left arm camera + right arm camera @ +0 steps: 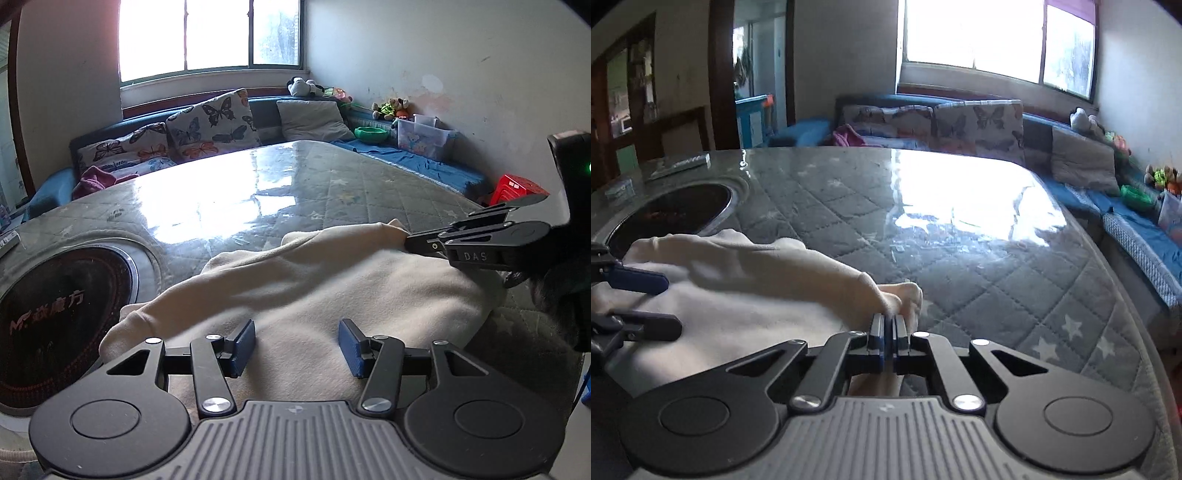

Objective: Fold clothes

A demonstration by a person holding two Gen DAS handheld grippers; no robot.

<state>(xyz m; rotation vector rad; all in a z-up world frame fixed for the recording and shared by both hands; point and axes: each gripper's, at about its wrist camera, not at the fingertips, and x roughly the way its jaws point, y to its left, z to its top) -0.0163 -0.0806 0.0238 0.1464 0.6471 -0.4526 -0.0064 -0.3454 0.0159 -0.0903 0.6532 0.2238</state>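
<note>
Ribbed grey housing fills the bottom of both wrist views, with the left gripper (297,345) at lower centre of its frame, jaws spread wide and empty above a cream fleece garment (314,288). That garment lies bunched on the counter (332,177), a glass-topped surface over grey quilted, star-printed fabric, and fills the lower middle of the left view. At the right edge of that frame, the right gripper (410,243) reaches in, its tips at the garment's far corner. In the right wrist view, the right gripper (888,325) sits at lower centre with jaws closed on a fold of the cream fleece garment (738,295), which spreads to the lower left. The left gripper (661,306) shows at the left edge there, blue pads apart. A round black induction cooktop (55,317) is set into the counter at left. Butterfly-print cushions (210,125) line a bench beneath the bright window (210,37) at upper centre.
</note>
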